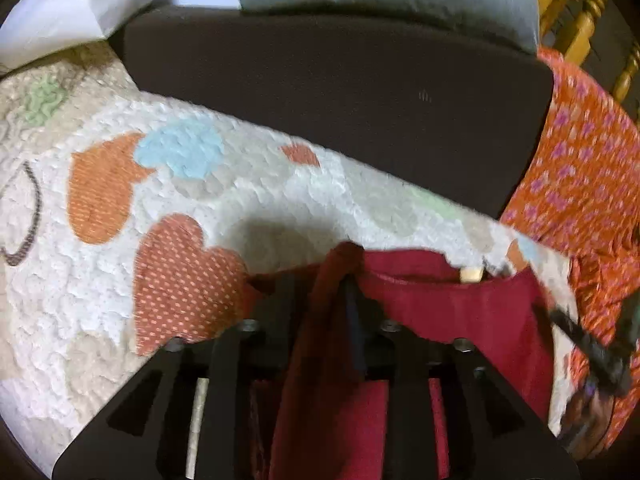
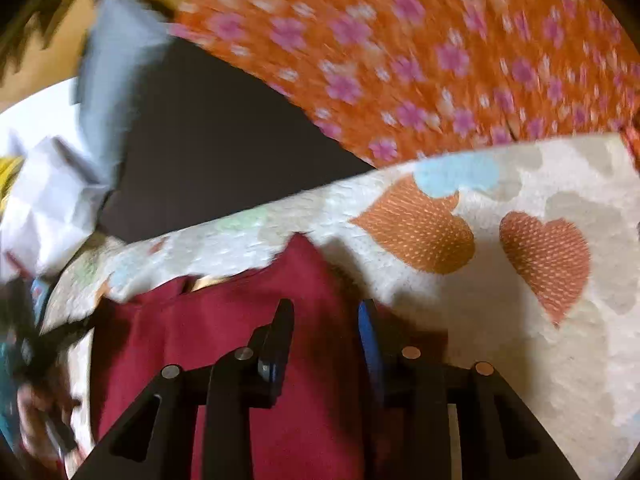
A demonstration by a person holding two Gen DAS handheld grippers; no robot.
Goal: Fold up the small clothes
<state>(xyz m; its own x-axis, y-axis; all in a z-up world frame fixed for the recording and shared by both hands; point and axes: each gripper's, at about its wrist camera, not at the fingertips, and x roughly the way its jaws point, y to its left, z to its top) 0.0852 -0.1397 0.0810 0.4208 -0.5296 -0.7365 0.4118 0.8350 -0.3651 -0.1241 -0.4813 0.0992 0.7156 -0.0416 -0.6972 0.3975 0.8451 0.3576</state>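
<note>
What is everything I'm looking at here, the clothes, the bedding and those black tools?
Dark red garment: one, maroon, lying on the quilt at the near edge, with a bunched fold rising between the left tool's fingers.
Quilt: one, white with orange, blue and green hearts, underneath the garment.
Dark panel: one, blackish, behind the quilt.
Floral cloth: one, orange with pink flowers, beside the panel.
Pale cloths: white and grey-blue, at the far edge behind the panel; count unclear.
Wooden furniture: yellowish, far right corner.
Left hand-held gripper: one, black, closed on the red fold.
Right hand-held gripper: one, black, jaws apart over the garment.
</note>
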